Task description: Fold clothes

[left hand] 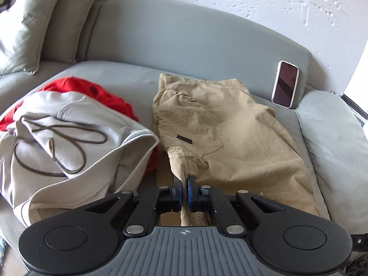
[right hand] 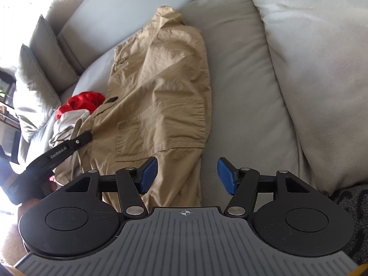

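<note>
Pinched in the left gripper (left hand: 184,189) is a fold of tan trousers (left hand: 230,133) on the sofa (left hand: 184,34); the right gripper (right hand: 187,174) hovers over them, jaws wide apart.

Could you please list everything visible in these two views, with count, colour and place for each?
khaki trousers: one, tan, spread across the sofa seat, near end pinched by the left gripper
grey garment: one, light grey with a dark drawstring, heaped left of the trousers
red garment: one, red, under and behind the grey garment
phone: one, dark screen, pale case, leaning against the sofa back
cushions: two, light grey, at the sofa's far left corner
sofa: one, grey, under everything
left gripper: one, black with blue pads, shut on trouser fabric
right gripper: one, black with blue pads, open above the trouser leg
</note>
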`<action>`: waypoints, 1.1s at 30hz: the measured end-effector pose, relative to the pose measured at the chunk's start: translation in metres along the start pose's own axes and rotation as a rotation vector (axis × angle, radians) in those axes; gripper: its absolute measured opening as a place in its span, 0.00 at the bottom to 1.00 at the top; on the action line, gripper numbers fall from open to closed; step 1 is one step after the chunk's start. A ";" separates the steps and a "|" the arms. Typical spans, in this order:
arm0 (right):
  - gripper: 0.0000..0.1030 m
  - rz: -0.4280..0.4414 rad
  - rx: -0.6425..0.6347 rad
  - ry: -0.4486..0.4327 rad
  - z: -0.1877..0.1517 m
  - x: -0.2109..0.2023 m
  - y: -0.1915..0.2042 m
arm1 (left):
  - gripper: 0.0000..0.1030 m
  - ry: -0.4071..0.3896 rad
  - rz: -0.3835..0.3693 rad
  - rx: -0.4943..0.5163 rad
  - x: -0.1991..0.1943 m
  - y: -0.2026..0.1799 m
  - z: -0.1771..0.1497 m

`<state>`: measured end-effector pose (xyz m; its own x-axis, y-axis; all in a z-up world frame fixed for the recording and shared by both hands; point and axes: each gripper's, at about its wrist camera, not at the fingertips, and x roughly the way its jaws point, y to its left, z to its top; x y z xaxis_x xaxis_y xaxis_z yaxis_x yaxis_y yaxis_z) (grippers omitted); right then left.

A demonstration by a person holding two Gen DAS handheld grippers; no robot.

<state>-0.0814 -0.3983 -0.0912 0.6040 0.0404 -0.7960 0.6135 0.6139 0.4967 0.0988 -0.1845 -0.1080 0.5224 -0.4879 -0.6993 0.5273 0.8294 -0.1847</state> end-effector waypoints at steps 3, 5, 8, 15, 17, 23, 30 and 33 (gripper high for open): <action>0.62 -0.006 0.004 0.001 0.001 0.001 -0.002 | 0.04 0.016 -0.003 -0.027 0.004 0.004 -0.001; 0.62 -0.008 0.001 0.004 0.001 0.002 -0.002 | 0.04 0.021 0.009 -0.019 0.010 0.004 -0.003; 0.62 -0.012 -0.009 0.004 0.001 0.003 -0.002 | 0.04 0.045 0.040 -0.020 0.019 0.006 -0.006; 0.63 -0.017 -0.002 -0.009 0.003 0.003 -0.009 | 0.14 0.121 0.095 -0.004 0.026 0.005 -0.019; 0.64 -0.016 0.002 -0.007 0.003 0.003 -0.010 | 0.19 0.136 0.101 -0.007 0.024 0.006 -0.021; 0.67 0.016 0.026 -0.011 0.002 0.003 -0.015 | 0.50 0.176 0.064 -0.153 -0.015 0.016 -0.030; 0.67 0.122 0.154 0.039 -0.008 0.013 -0.036 | 0.61 0.230 -0.053 -0.321 -0.039 0.021 -0.058; 0.66 0.131 0.155 0.036 -0.013 0.018 -0.037 | 0.61 0.257 -0.057 -0.274 -0.028 0.011 -0.065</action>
<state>-0.1004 -0.4098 -0.1285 0.6669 0.1415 -0.7315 0.6034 0.4734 0.6417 0.0468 -0.1440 -0.1355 0.2940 -0.4800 -0.8265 0.3340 0.8618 -0.3817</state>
